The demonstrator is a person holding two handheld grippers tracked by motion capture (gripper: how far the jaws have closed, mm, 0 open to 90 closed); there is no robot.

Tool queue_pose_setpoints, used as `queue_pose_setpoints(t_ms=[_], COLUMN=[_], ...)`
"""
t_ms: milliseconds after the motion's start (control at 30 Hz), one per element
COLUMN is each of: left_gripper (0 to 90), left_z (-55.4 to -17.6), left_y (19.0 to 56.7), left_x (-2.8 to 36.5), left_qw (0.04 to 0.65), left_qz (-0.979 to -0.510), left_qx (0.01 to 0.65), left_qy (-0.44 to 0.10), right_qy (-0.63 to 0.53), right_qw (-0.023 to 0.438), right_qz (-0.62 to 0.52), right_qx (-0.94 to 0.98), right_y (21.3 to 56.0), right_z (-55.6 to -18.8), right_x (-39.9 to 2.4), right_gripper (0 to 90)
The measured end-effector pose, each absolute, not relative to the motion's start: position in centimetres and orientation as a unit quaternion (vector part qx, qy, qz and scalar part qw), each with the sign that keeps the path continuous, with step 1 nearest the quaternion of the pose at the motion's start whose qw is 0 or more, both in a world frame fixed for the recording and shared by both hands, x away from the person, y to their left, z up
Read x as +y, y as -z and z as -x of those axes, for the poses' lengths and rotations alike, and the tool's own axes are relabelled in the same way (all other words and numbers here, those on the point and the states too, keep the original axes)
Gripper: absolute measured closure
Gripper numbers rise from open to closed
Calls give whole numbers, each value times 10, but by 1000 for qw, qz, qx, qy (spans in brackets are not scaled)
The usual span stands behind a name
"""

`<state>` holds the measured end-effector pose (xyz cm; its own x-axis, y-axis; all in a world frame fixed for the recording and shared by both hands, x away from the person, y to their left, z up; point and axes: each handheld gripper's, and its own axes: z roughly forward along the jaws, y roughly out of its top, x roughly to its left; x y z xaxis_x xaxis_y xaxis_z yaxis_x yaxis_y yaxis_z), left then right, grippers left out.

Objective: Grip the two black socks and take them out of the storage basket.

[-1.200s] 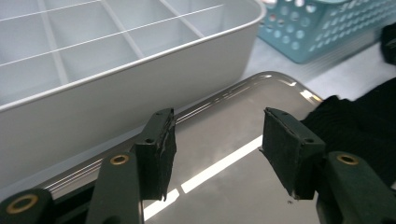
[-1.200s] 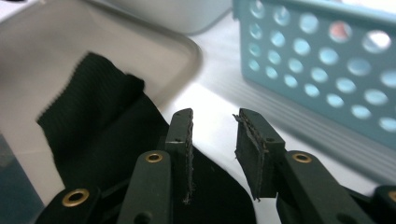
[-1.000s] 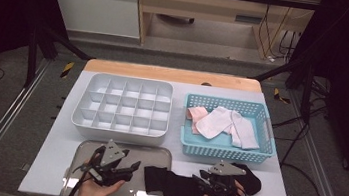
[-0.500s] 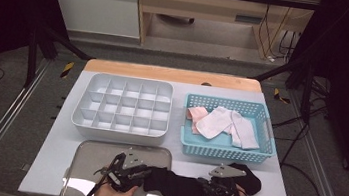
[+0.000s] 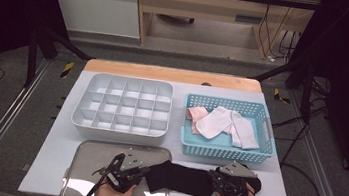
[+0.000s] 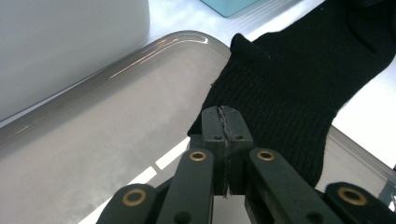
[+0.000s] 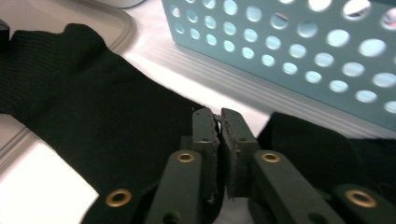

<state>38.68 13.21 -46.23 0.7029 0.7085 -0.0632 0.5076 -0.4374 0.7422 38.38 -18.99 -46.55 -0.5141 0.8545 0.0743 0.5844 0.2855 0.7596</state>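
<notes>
A black sock (image 5: 182,179) lies stretched across the table's front, its cuff end over the right edge of a metal tray (image 5: 88,168). My left gripper (image 5: 145,172) points right and is shut on the cuff edge; in the left gripper view the pads (image 6: 226,116) meet with the ribbed sock (image 6: 289,84) caught at their tips. My right gripper (image 5: 215,183) pinches the sock's other end. In the right gripper view its jaws (image 7: 219,116) have just been opening a hair, with a thin fold of sock (image 7: 93,102) still pressed between them.
A white compartment organiser (image 5: 118,127) stands behind the tray. A blue perforated basket (image 5: 226,152) with white socks (image 5: 220,121) and a pink one (image 5: 195,113) stands at the back right, close behind my right gripper. Its wall (image 7: 303,56) is near.
My left gripper moved right across the tray to the sock's cuff and closed on it. The right gripper stayed in place on the sock's other end.
</notes>
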Motion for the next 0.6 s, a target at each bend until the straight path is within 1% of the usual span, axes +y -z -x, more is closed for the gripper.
queue_pose_setpoints(t_ms=[200,367,600], left_gripper=[893,894,894], left_z=[-387,-389,-390], left_y=[461,458,450], left_x=[134,138,142], left_qw=[386,393,413], left_qz=[-840,-834,-826], left_qx=[359,364,359], left_qy=[-128,-135,-137], right_qy=[-398,-391,-408], right_qw=[185,165,158], right_qz=[-437,-446,-429], right_qx=[785,788,791], right_y=[462,467,466], right_z=[-386,-392,-397], right_x=[-184,-182,-170], right_gripper=[730,684,633])
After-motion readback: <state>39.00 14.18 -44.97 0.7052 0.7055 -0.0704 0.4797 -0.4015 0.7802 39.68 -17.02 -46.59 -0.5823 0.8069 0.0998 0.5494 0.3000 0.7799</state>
